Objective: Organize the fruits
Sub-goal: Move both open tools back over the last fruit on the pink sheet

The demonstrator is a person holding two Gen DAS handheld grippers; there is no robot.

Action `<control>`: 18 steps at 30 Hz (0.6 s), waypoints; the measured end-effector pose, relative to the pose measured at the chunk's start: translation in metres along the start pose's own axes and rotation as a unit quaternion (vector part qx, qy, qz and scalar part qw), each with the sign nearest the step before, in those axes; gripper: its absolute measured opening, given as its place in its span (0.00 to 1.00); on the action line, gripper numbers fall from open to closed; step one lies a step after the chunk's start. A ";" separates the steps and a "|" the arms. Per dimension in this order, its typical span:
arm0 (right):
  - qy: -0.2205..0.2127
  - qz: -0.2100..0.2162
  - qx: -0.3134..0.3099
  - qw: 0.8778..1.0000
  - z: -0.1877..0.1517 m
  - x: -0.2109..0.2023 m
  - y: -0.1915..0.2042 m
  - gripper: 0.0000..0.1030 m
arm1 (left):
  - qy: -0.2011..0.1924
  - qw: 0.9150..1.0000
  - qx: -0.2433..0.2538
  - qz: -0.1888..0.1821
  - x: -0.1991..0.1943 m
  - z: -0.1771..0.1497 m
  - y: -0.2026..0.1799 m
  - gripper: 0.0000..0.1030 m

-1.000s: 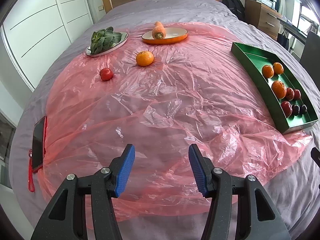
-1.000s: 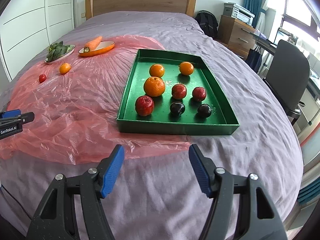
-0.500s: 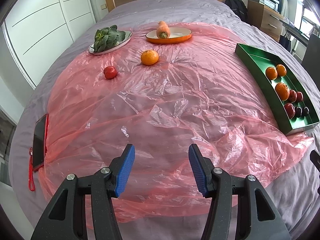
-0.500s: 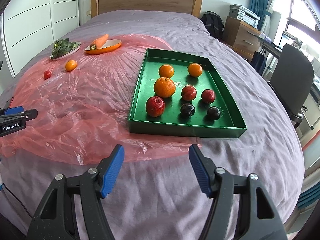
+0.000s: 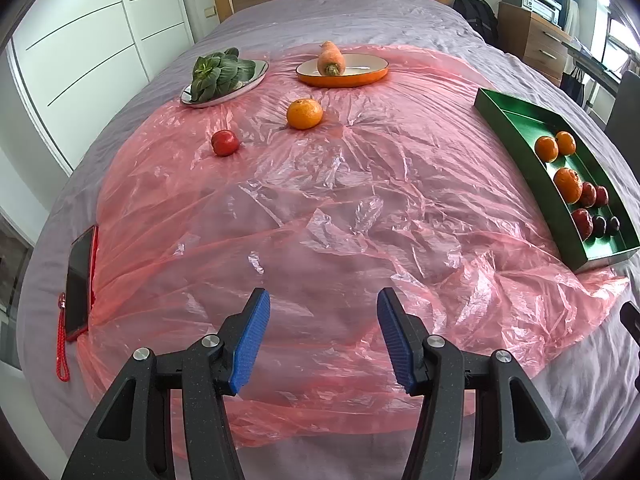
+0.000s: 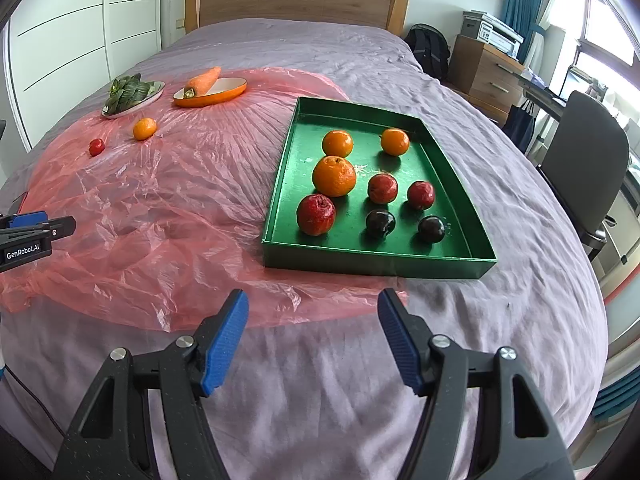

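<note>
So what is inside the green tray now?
The green tray holds three oranges, three red fruits and two dark plums. Nothing is stacked; its near wall hides only a strip of floor.

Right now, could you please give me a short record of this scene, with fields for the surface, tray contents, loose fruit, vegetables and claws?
surface: crinkled pink plastic sheet on a bed
tray: rectangular green tray holding three oranges, three red fruits, two dark plums
loose fruit: round orange and small red fruit on the sheet, apart
vegetables: carrot on oval orange dish; leafy greens on a silver plate
left claw: open, holding nothing
right claw: open, holding nothing
</note>
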State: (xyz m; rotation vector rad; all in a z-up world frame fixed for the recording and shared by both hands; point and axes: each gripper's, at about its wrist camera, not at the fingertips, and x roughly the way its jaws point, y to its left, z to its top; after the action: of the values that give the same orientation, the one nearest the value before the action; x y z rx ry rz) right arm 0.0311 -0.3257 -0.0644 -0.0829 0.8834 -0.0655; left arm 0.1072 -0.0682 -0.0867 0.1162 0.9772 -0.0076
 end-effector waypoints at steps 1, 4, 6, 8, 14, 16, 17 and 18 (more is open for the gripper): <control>0.000 0.000 0.000 1.000 0.000 0.000 0.000 1.00 | 0.000 1.000 0.000 0.000 0.000 0.000 0.000 0.48; 0.000 0.000 0.000 1.000 0.000 0.000 0.000 1.00 | 0.000 1.000 -0.001 0.000 0.000 0.000 0.001 0.48; 0.001 0.000 -0.001 1.000 0.000 0.000 0.000 1.00 | 0.000 1.000 -0.001 0.000 0.000 0.000 0.001 0.48; 0.001 0.000 -0.001 1.000 0.000 0.000 0.000 1.00 | 0.000 1.000 -0.001 0.000 0.000 -0.001 0.001 0.48; 0.001 0.000 -0.001 1.000 0.000 0.000 0.001 1.00 | 0.000 1.000 -0.001 0.000 0.000 0.000 0.001 0.48; 0.001 0.000 -0.001 1.000 0.000 0.000 0.001 1.00 | 0.000 1.000 -0.002 0.000 0.001 0.000 0.002 0.48; 0.001 0.000 -0.001 1.000 0.000 0.000 0.001 1.00 | 0.000 1.000 -0.003 0.000 0.001 -0.001 0.003 0.48; 0.001 0.000 -0.002 1.000 0.000 0.000 0.001 1.00 | 0.000 1.000 -0.004 0.001 0.001 -0.001 0.004 0.48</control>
State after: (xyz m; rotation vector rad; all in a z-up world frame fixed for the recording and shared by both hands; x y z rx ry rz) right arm 0.0310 -0.3248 -0.0650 -0.0860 0.8851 -0.0641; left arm 0.1072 -0.0641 -0.0876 0.1096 0.9768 -0.0026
